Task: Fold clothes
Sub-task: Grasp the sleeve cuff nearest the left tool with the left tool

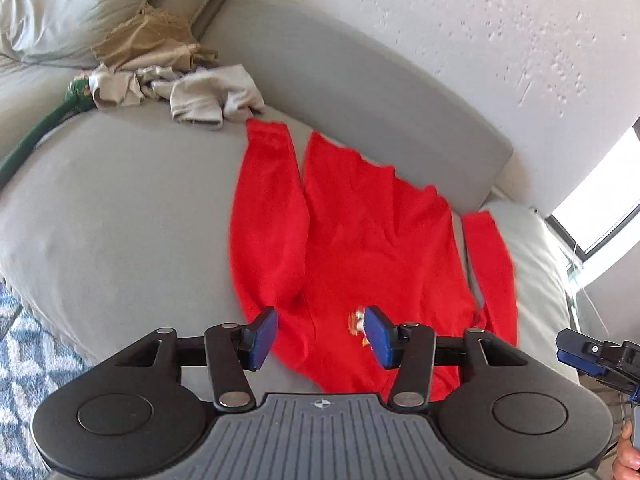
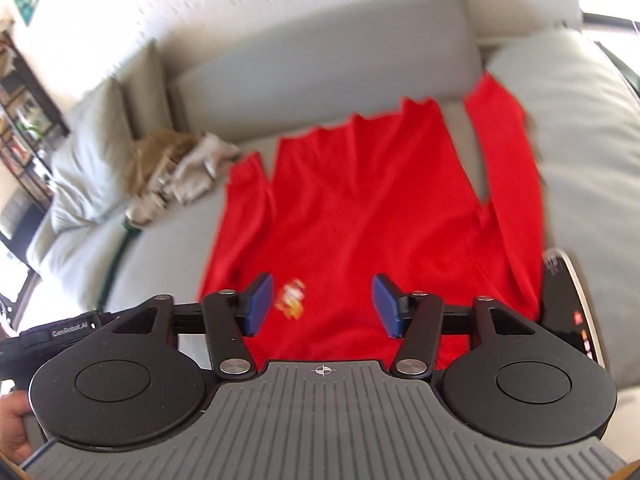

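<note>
A red long-sleeved shirt [image 1: 352,232] lies spread flat on the grey sofa seat [image 1: 120,208], both sleeves stretched toward the backrest. A small orange and white print [image 2: 292,298] marks its chest. My left gripper [image 1: 322,338] hovers above the shirt's near end, open, with nothing between its blue pads. In the right wrist view the same shirt [image 2: 368,200] fills the middle, and my right gripper [image 2: 322,306] hangs open above it, holding nothing. The right gripper's tip [image 1: 596,354] shows at the right edge of the left wrist view.
A heap of beige and tan clothes [image 1: 172,68] lies at the back left of the seat, beside a green item [image 1: 76,94]. Light cushions [image 1: 64,8] lean in the sofa corner. A patterned rug [image 1: 24,344] covers the floor at left. A dark device [image 2: 568,304] sits by the right armrest.
</note>
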`<action>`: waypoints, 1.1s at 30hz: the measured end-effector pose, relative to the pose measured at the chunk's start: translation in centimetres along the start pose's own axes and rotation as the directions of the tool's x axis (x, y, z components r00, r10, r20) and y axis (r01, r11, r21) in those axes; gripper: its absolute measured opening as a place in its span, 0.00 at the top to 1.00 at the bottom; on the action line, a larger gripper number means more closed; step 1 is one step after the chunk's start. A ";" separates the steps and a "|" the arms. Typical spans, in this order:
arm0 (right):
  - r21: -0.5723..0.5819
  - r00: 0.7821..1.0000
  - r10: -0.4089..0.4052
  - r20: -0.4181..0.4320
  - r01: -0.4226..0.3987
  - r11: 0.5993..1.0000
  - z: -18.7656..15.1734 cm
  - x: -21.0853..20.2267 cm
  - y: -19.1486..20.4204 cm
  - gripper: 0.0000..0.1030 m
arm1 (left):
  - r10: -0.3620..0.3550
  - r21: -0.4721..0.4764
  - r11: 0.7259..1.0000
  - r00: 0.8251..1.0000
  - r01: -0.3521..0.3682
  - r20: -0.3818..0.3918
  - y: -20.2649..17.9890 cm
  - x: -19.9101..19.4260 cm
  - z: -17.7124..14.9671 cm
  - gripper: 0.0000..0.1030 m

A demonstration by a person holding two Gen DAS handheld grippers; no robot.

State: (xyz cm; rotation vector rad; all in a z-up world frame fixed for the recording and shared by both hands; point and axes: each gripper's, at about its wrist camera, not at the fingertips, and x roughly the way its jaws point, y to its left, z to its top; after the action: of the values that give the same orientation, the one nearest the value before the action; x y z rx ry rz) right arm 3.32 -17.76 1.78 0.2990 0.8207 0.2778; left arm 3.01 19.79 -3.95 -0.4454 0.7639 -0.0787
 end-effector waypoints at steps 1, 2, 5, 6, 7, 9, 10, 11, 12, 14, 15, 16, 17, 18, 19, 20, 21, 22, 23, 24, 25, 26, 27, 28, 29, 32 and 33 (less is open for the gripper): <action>-0.012 1.000 0.004 0.013 -0.004 1.000 0.7 0.0 0.6 0.36 | -0.002 0.004 1.000 1.000 0.001 0.027 0.1 -0.4 0.8 0.35; -0.024 1.000 0.008 0.026 -0.007 1.000 1.4 0.0 1.3 0.35 | 0.004 0.005 1.000 0.999 -0.004 0.049 0.2 -0.6 1.5 0.32; -0.048 0.999 0.005 0.039 -0.003 0.999 3.1 0.7 2.9 0.34 | 0.027 -0.001 1.000 0.997 -0.027 0.079 0.9 -0.5 3.7 0.30; -0.051 0.999 0.010 0.041 -0.008 0.999 3.7 1.0 3.3 0.34 | 0.017 -0.003 1.000 0.996 -0.017 0.089 1.1 -0.4 4.5 0.29; -0.051 0.999 0.015 0.047 -0.013 0.999 4.4 1.3 3.7 0.34 | 0.005 -0.005 1.000 0.995 -0.004 0.100 1.1 -0.3 5.4 0.28; -0.053 0.997 0.025 0.069 -0.021 0.998 5.9 1.7 4.3 0.32 | -0.019 -0.001 1.000 0.991 0.020 0.130 1.3 0.2 7.3 0.25; -0.057 0.996 0.023 0.082 -0.018 0.998 6.7 2.1 4.6 0.31 | -0.019 0.006 1.000 0.989 0.019 0.147 1.5 1.0 8.3 0.23; -0.061 0.995 0.021 0.095 -0.015 0.998 7.5 2.5 4.9 0.30 | -0.015 0.013 1.000 0.986 0.013 0.164 1.6 1.9 9.2 0.23; -0.060 0.995 0.019 0.101 -0.013 0.998 8.2 3.1 5.1 0.30 | -0.003 0.008 1.000 0.985 0.001 0.170 1.9 3.2 10.1 0.23; -0.056 0.994 0.017 0.112 -0.011 0.998 9.5 4.4 5.5 0.30 | 0.011 -0.033 0.999 0.990 -0.007 0.138 3.5 7.1 12.1 0.26; -0.055 0.993 0.016 0.117 -0.009 0.998 10.2 5.0 5.7 0.30 | 0.013 -0.063 0.998 0.993 -0.006 0.118 4.4 9.2 12.9 0.29; -0.061 0.993 0.019 0.121 -0.012 0.998 10.7 5.9 5.8 0.30 | 0.007 -0.091 0.996 0.995 0.002 0.097 5.5 11.5 13.5 0.35; -0.067 0.992 0.022 0.124 -0.014 0.998 11.2 6.8 5.9 0.30 | -0.002 -0.117 0.993 0.997 0.011 0.074 6.7 13.8 14.0 0.39; -0.063 0.992 0.038 0.119 -0.030 0.998 11.5 7.9 5.8 0.30 | -0.012 -0.145 0.989 0.999 0.020 0.052 7.8 16.2 14.5 0.47; -0.058 0.992 0.055 0.114 -0.048 0.997 11.9 9.0 5.6 0.30 | -0.023 -0.172 0.985 0.999 0.028 0.030 8.9 18.5 15.0 0.57; -0.039 0.992 0.077 0.098 -0.073 0.997 12.2 10.2 5.3 0.30 | -0.034 -0.199 0.979 0.999 0.035 0.008 10.1 20.8 15.5 0.59; -0.014 0.992 0.096 0.081 -0.095 0.995 12.3 11.4 4.9 0.30 | -0.045 -0.224 0.974 0.999 0.043 -0.006 11.0 22.8 15.7 0.60; 0.009 0.992 0.106 0.067 -0.107 0.994 12.4 12.5 4.5 0.30 | -0.057 -0.252 0.966 0.998 0.052 -0.012 11.8 24.5 15.9 0.61; 0.025 0.992 0.107 0.060 -0.109 0.994 12.4 13.4 4.0 0.30 | -0.069 -0.283 0.957 0.997 0.062 -0.015 12.5 26.0 16.0 0.61; 0.029 0.993 0.099 0.058 -0.100 0.995 12.3 14.2 3.6 0.30 | -0.082 -0.316 0.946 0.997 0.072 -0.017 13.2 27.4 16.1 0.61; 0.031 0.994 0.089 0.057 -0.091 0.995 12.2 15.0 3.2 0.30 | -0.091 -0.351 0.933 0.996 0.078 -0.021 13.8 28.8 16.2 0.61; 0.033 0.995 0.080 0.056 -0.082 0.996 12.2 15.8 2.9 0.30 | -0.099 -0.386 0.919 0.995 0.083 -0.023 14.4 30.0 16.3 0.61; 0.037 0.996 0.069 0.053 -0.071 0.997 12.1 16.5 2.5 0.30 | -0.105 -0.420 0.903 0.994 0.086 -0.021 14.8 31.0 16.4 0.59; 0.041 0.997 0.058 0.051 -0.060 0.997 12.1 17.1 2.1 0.30 | -0.109 -0.454 0.886 0.994 0.089 -0.019 15.3 32.1 16.5 0.59; 0.046 0.998 0.051 0.045 -0.053 0.998 12.0 17.7 1.7 0.30 | -0.115 -0.484 0.870 0.993 0.096 -0.009 15.7 32.9 16.6 0.59; 0.057 0.999 0.035 0.031 -0.037 0.998 11.9 19.1 0.7 0.30 | -0.126 -0.550 0.826 0.992 0.121 0.029 16.6 35.2 16.8 0.57; 0.058 0.999 0.028 0.032 -0.030 0.998 11.8 19.4 0.3 0.30 | -0.129 -0.559 0.819 0.991 0.130 0.042 16.7 35.7 17.0 0.56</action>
State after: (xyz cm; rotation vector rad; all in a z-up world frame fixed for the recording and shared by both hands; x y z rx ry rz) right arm 24.71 -12.35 -3.53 0.3695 0.7948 0.2763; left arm 39.00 32.87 -23.36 -1.0641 0.7477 0.0235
